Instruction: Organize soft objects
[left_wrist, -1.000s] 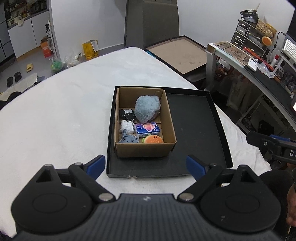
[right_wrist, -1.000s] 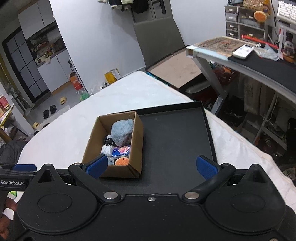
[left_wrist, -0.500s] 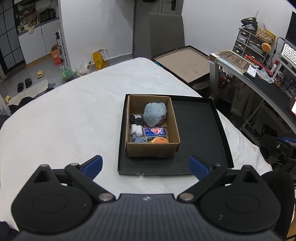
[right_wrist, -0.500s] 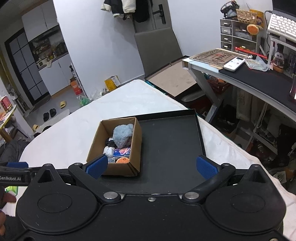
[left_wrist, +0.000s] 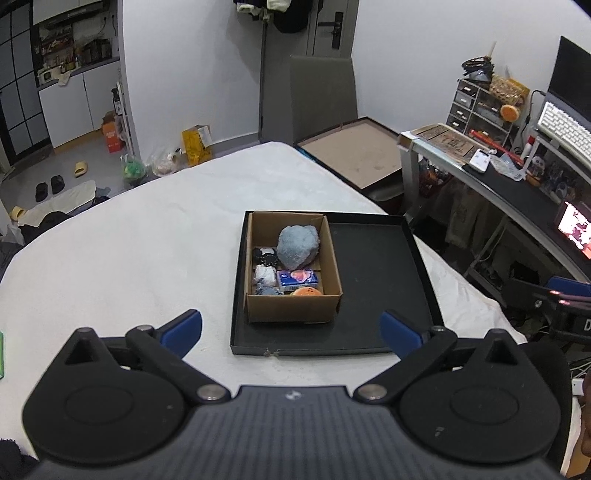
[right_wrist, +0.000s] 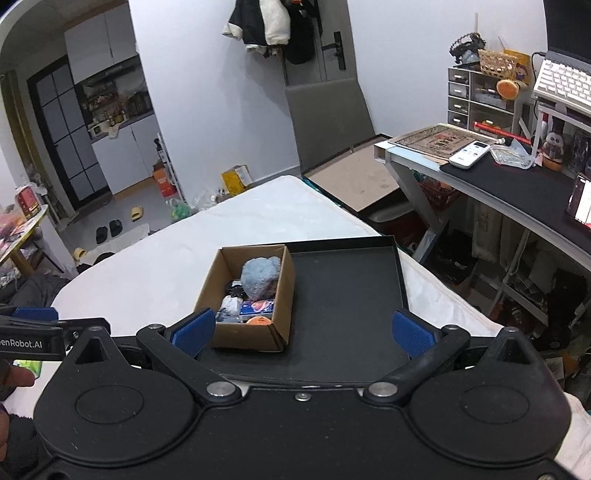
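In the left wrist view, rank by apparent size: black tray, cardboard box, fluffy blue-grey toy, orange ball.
Largest to smallest:
1. black tray
2. cardboard box, standing in the tray's left part
3. fluffy blue-grey toy
4. orange ball, partly hidden behind the box's front wall, so its full size is unsure

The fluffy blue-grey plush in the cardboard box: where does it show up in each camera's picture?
Left wrist view: the blue-grey plush sits just above picture centre, in the box's far right part.
Right wrist view: it lies left of centre, against the box's far right wall.
Shared landmark: the black tray under the cardboard box.
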